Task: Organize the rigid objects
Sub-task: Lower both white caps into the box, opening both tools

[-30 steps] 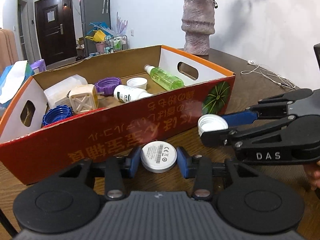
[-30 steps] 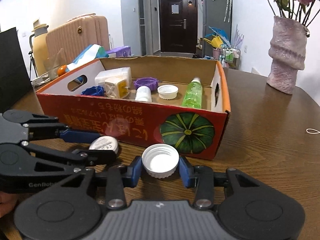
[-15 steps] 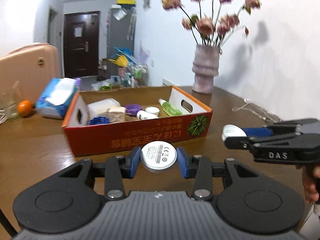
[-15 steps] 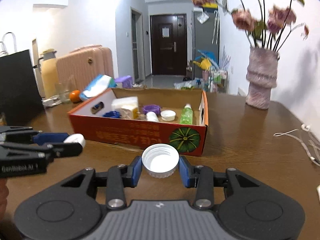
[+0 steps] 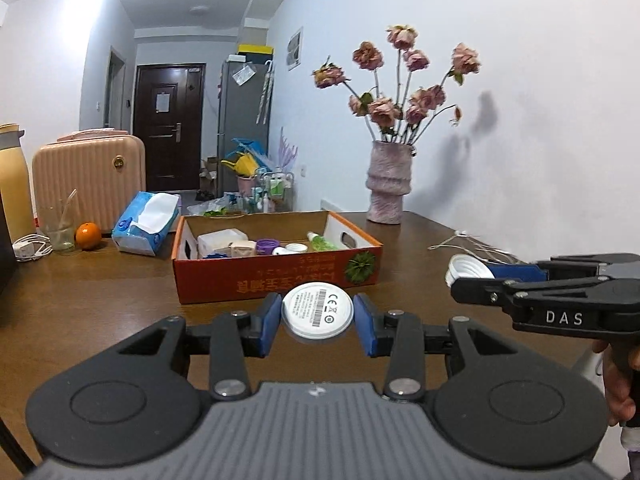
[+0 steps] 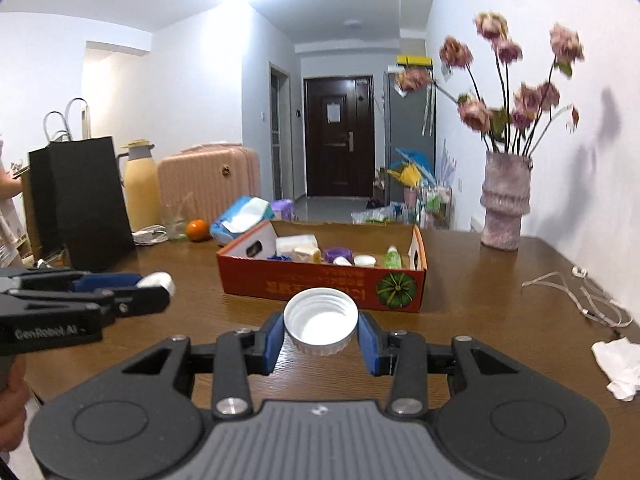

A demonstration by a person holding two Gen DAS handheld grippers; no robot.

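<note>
My left gripper (image 5: 317, 317) is shut on a white round disc with a printed label (image 5: 317, 312), held above the table. My right gripper (image 6: 321, 330) is shut on a white screw cap (image 6: 321, 320), open side up. Each gripper shows in the other's view, the right one (image 5: 472, 274) at the right, the left one (image 6: 154, 286) at the left. The orange cardboard box (image 5: 276, 276), also in the right wrist view (image 6: 320, 286), stands farther back on the table. It holds a green bottle (image 5: 322, 242), a purple lid (image 5: 267, 245), white caps and white containers.
A pink vase with dried roses (image 5: 389, 188) stands behind the box at right. A tissue pack (image 5: 146, 222), an orange (image 5: 88, 235) and a glass (image 5: 60, 228) sit at left. A black bag (image 6: 80, 204) stands far left. White cables (image 6: 580, 296) and crumpled paper (image 6: 618, 364) lie at right.
Both grippers have pulled back and up from the box's near wall, each still holding its item. The box now looks smaller and farther off.
</note>
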